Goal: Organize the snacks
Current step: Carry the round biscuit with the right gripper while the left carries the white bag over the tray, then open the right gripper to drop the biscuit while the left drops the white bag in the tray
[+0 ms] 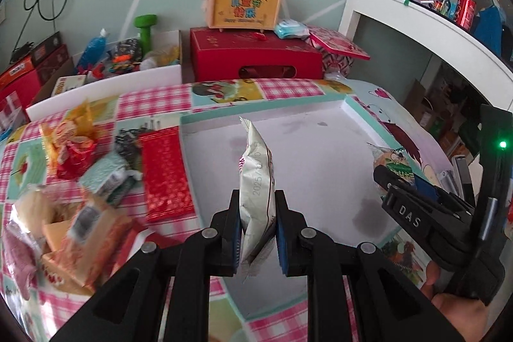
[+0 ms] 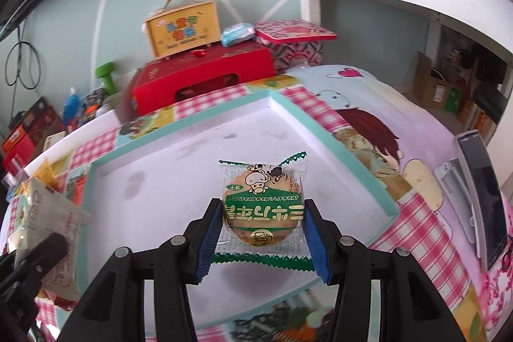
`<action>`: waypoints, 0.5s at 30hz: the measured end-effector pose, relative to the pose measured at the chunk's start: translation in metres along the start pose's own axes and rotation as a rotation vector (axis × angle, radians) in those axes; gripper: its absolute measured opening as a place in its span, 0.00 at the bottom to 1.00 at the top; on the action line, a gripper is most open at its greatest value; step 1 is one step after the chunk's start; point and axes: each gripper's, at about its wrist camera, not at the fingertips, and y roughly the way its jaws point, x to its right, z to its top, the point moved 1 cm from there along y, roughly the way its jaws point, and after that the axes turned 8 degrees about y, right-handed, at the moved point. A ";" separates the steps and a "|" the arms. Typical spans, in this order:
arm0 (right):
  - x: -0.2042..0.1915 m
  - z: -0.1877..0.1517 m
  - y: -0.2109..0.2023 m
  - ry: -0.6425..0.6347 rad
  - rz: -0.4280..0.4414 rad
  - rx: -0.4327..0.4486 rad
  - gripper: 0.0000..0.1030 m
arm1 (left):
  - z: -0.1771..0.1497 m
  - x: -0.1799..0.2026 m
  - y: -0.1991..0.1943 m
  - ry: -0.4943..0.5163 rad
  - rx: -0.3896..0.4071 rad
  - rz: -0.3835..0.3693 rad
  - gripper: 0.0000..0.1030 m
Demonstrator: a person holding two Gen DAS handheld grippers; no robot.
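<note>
My left gripper (image 1: 257, 223) is shut on a silver-white snack packet (image 1: 258, 191), held edge-up above the shallow white tray with a teal rim (image 1: 263, 109). My right gripper (image 2: 263, 229) is shut on a green-and-clear biscuit packet (image 2: 264, 207), held flat over the same tray (image 2: 336, 143). The right gripper with its biscuit packet (image 1: 392, 164) also shows at the tray's right side in the left wrist view. The left gripper's silver packet (image 2: 48, 220) shows at the left edge of the right wrist view. Several loose snacks (image 1: 77, 149) lie left of the tray.
A flat red packet (image 1: 166, 178) lies along the tray's left side. A red box (image 1: 256, 56) with an orange carry case (image 1: 245, 5) stands behind the table. A white shelf (image 1: 433, 31) is at the right. A phone on a stand (image 2: 484, 191) sits right of the tray.
</note>
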 end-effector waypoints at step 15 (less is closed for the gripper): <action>0.014 -0.001 0.015 0.013 -0.039 -0.021 0.51 | 0.003 0.005 0.044 -0.047 -0.040 -0.033 0.18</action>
